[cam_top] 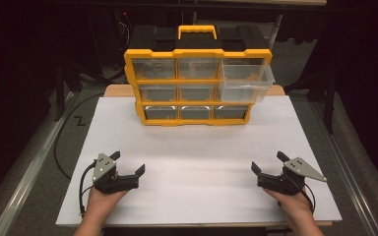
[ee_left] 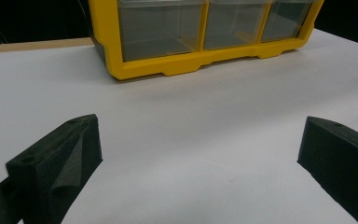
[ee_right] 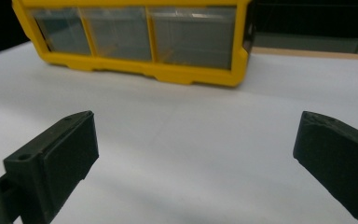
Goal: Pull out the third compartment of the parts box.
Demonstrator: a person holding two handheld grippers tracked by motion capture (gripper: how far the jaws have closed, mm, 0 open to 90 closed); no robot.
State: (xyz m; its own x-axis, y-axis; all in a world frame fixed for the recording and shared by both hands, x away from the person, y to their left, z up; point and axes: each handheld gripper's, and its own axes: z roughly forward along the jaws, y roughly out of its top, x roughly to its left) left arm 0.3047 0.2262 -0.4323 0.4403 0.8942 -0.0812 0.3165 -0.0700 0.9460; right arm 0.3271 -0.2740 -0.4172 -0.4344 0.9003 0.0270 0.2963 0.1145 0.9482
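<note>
Now: both grippers idle, drawer cabinet ahead.

Left gripper (cam_top: 128, 164) and right gripper (cam_top: 267, 162) rest low on the white table (cam_top: 192, 147) near its front edge, jaws spread wide, holding nothing. Yellow drawer cabinet (cam_top: 197, 83) stands well apart at the far edge, long axis across the table. Its top-right clear drawer (cam_top: 246, 81) juts out toward the person; the right gripper looks nearer to it, so probably that hand's reach.

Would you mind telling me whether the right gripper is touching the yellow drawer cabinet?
Apart. The high view shows the right gripper near the table's front edge, bare white tabletop separating it from the drawer cabinet.
</note>
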